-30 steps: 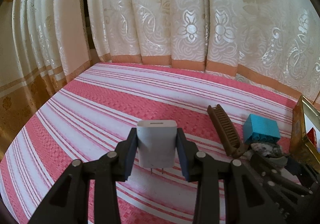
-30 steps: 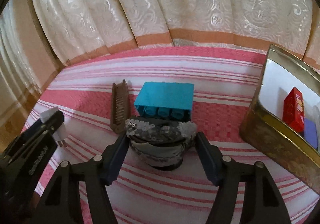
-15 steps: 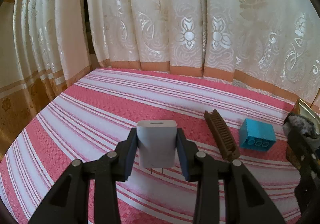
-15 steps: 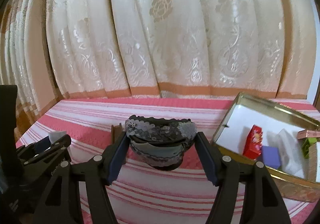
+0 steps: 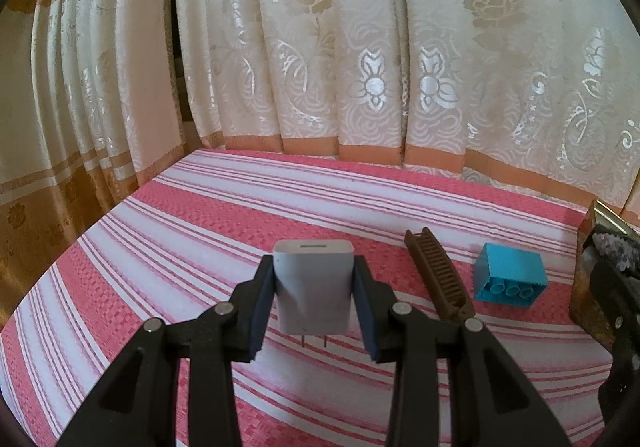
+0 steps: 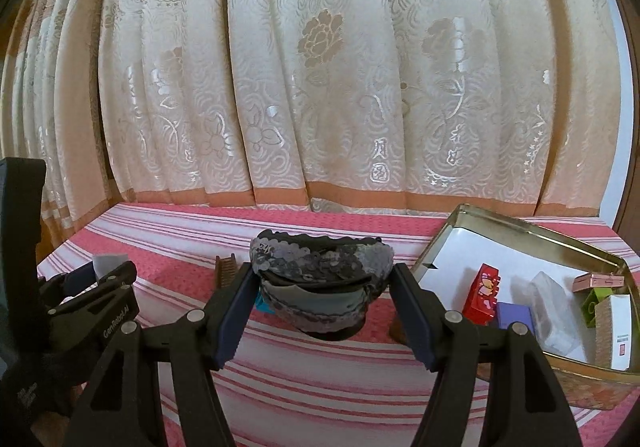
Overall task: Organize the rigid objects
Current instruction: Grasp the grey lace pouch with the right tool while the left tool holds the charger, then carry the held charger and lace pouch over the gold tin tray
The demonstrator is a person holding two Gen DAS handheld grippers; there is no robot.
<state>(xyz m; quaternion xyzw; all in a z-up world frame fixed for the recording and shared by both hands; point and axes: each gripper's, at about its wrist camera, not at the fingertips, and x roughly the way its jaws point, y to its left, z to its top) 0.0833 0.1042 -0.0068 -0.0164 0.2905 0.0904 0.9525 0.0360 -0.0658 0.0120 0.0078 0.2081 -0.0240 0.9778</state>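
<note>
Charger point(image 5: 313, 287), white, stiff and likely light, sits clamped by its flat sides in the left gripper point(image 5: 314, 301), prongs down above the striped cloth point(image 5: 200, 239). The right gripper point(image 6: 322, 297) pinches a sequined hat point(image 6: 320, 279), probably softer, beside the gold tin point(image 6: 532, 233) holding small boxes.

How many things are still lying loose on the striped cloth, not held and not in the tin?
2: a brown comb and, right of it, a blue toy brick, both near the tin. The grippers may hide more.
</note>
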